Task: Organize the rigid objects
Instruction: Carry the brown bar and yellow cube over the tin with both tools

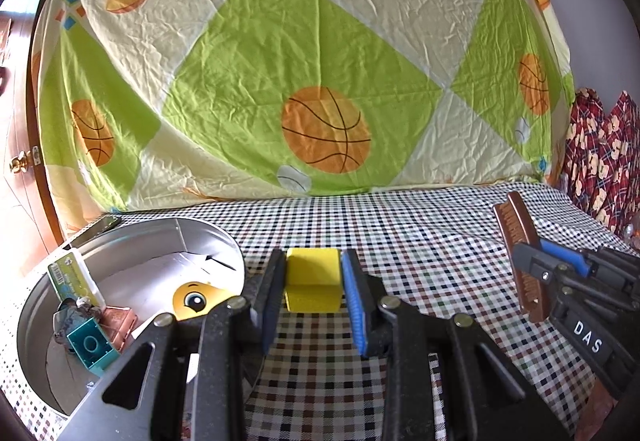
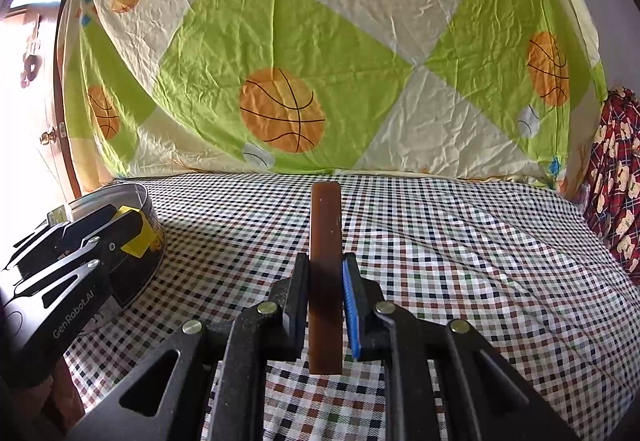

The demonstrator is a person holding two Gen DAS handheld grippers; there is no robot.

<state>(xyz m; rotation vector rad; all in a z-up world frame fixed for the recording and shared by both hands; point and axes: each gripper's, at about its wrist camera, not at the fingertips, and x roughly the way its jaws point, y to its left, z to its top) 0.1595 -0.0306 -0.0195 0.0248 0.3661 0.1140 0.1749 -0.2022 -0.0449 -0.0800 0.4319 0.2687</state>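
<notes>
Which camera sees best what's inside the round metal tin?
The left wrist view: it looks down into the tin, showing its toys. The right wrist view shows only its outer wall, partly behind the left gripper.

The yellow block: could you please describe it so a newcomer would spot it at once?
Start at the round metal tin on the checked cloth. Beside it, the left gripper clamps the yellow block, the only plain yellow cube; the right gripper holds a brown brush.
</notes>
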